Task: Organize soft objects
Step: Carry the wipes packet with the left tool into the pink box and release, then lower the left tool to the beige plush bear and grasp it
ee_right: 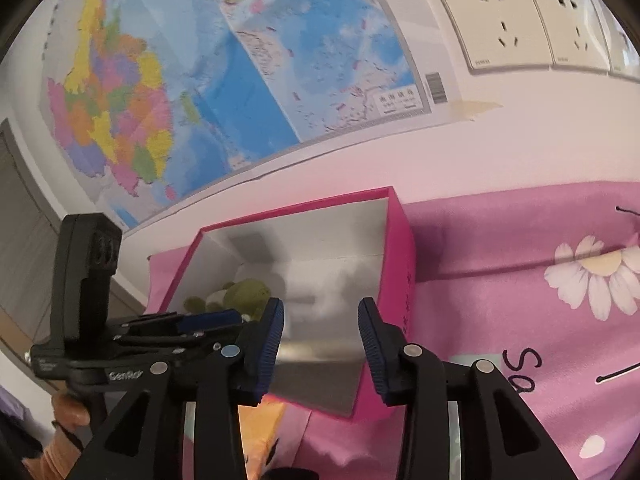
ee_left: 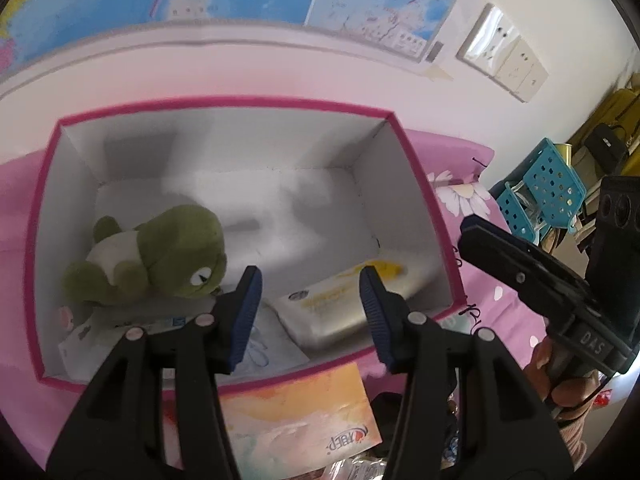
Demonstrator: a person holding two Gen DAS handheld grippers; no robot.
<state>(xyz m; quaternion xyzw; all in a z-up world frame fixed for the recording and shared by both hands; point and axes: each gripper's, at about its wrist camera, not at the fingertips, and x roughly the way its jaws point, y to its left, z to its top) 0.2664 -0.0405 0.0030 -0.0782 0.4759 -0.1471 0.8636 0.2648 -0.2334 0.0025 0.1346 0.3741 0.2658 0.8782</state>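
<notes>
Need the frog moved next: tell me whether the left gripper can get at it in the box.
Probably yes. The green plush frog lies uncovered in the open-topped pink box, just left of the left gripper, whose fingers stand apart and empty.

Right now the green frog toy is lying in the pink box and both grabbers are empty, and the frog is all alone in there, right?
Not quite. The green frog toy does lie in the pink box, and the left gripper and right gripper hold nothing. But the frog is not alone: the left wrist view shows a white wipes pack and other flat packets beside it.
</notes>
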